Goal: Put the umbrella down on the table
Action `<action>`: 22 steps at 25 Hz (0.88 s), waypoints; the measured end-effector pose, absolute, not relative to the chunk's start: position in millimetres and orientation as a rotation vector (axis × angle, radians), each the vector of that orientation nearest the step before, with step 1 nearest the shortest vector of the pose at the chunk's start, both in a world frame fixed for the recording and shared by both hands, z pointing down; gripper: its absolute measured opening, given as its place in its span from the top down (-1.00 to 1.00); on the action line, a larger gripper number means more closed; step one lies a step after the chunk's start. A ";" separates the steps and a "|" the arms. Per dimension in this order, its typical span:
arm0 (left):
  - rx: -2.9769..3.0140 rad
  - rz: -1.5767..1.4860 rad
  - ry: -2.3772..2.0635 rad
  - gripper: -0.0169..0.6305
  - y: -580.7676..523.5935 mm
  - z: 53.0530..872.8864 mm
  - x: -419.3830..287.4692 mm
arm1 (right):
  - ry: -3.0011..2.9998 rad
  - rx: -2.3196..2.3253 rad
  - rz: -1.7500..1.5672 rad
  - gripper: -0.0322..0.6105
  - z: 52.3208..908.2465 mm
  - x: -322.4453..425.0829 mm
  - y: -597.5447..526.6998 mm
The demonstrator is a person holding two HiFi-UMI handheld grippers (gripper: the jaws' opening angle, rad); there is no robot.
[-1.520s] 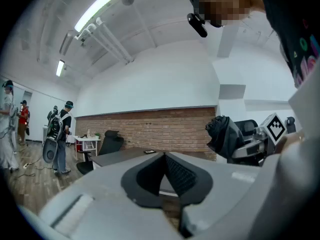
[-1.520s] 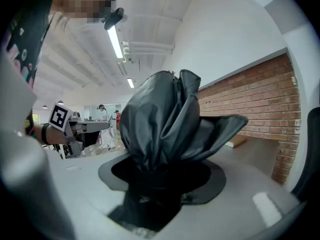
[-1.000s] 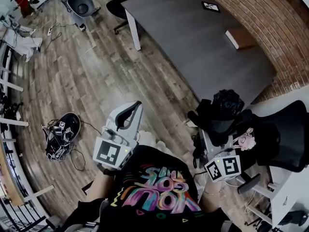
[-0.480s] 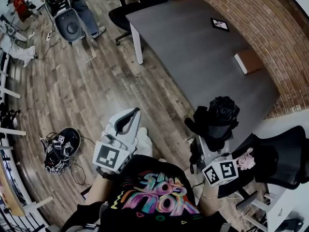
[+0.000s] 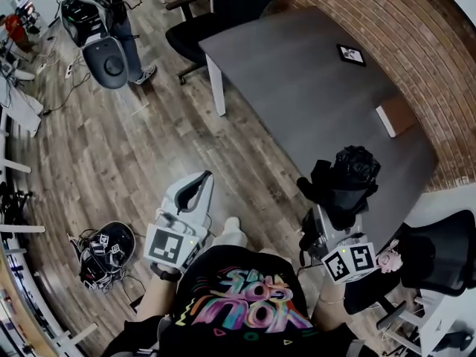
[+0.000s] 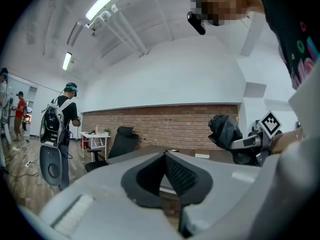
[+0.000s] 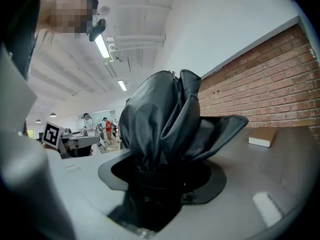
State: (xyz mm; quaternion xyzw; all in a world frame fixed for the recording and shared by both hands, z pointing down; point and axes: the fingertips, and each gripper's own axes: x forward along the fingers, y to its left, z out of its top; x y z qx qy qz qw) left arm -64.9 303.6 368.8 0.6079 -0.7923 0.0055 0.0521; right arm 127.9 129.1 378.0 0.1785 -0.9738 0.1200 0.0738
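Observation:
A folded black umbrella [image 5: 349,177] [image 7: 165,129] stands up out of my right gripper [image 5: 331,208] [image 7: 160,184], which is shut on its lower part. It hangs just off the near edge of the grey table [image 5: 297,73] [image 7: 292,174], clear of the top. The left gripper view also catches the umbrella [image 6: 225,131] at its right side. My left gripper [image 5: 204,178] [image 6: 164,156] is over the wooden floor to the left of the table, shut, its tips together with nothing between them.
A brown book [image 5: 394,116] [image 7: 262,136] and a marker card [image 5: 351,54] lie on the table's far side. A black office chair [image 5: 223,13] stands at the table's far end. A person with a backpack rig [image 5: 97,21] [image 6: 60,119] stands far left. Cabled gear [image 5: 108,251] lies on the floor.
Both grippers and the view have travelled toward the table. The umbrella has come nearer to the table's near edge, still gripped. The person at the far left has come into view.

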 end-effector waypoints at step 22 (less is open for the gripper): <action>1.917 0.027 -2.314 0.95 142.6 390.4 -202.4 | -2.843 0.743 0.523 0.12 419.4 18.2 -21.4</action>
